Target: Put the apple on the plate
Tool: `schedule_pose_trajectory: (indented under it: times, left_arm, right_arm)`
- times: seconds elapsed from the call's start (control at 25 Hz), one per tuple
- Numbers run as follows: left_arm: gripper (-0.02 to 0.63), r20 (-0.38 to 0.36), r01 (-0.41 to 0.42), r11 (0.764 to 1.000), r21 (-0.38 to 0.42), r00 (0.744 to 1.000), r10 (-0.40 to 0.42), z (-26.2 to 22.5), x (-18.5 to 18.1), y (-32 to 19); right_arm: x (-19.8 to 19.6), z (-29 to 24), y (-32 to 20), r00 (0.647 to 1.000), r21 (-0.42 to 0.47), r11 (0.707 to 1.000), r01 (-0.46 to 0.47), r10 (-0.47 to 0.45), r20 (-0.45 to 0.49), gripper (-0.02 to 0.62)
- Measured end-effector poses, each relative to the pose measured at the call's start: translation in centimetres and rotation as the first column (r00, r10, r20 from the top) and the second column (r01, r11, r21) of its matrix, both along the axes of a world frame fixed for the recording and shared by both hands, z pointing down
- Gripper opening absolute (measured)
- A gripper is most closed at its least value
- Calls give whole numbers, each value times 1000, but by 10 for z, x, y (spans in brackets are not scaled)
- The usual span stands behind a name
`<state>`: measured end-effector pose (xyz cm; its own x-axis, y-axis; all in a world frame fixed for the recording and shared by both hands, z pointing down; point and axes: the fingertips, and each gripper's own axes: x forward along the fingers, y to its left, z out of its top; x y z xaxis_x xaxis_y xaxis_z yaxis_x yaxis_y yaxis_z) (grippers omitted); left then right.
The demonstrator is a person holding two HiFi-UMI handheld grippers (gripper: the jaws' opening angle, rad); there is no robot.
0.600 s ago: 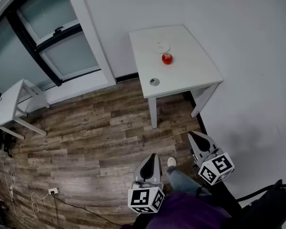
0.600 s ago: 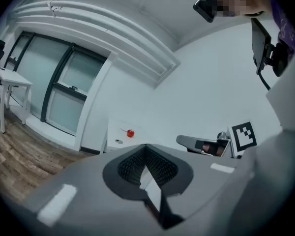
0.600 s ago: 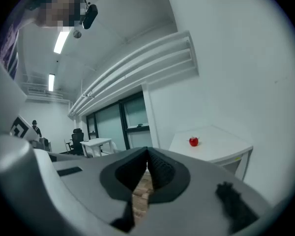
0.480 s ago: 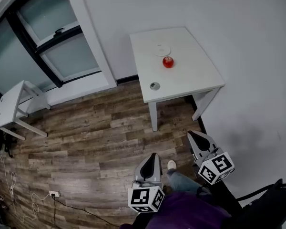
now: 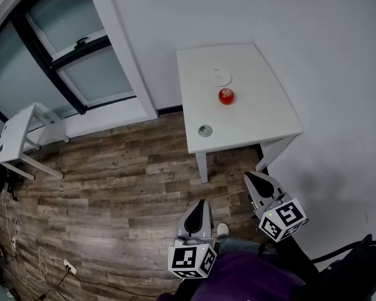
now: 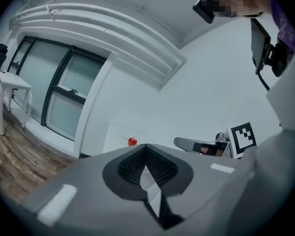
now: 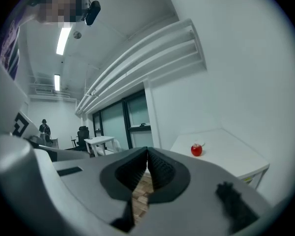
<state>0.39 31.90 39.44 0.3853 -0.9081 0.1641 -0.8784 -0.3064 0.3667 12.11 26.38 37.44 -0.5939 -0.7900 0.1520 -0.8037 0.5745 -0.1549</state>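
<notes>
Head view: apple (image 5: pixel 225 96) sits on white table (image 5: pixel 263 118) just beside the plate (image 5: pixel 222 77), not on it; left gripper (image 5: pixel 201 204) and right gripper (image 5: pixel 250 178) both closed on nothing, well apart from apple

We see a glossy red apple (image 5: pixel 225 96), a plain white table (image 5: pixel 263 121) and a white plate (image 5: pixel 221 76) that barely stands out from it. The floor (image 5: pixel 113 187) shows wood-grain planks in mixed brown and grey. The wall (image 5: pixel 326 42) is pale grey-white. The window frames (image 5: pixel 50 58) are black around frosted blue-grey glass. The left tool (image 5: pixel 201 204) and right tool (image 5: pixel 250 177) are grey with black ribbed pads (image 7: pixel 162 171) and black-and-white square markers. Our sleeve (image 5: pixel 250 281) is purple.
</notes>
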Motion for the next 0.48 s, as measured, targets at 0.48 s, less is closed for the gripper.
schedule_pose_trajectory:
  times: [0.48]
  left_arm:
    - [6,6,36,999,-15,999,-36,9,9,-47]
  right_arm:
    - [13,16,-52,999,-32,999,22,-22,-25,11]
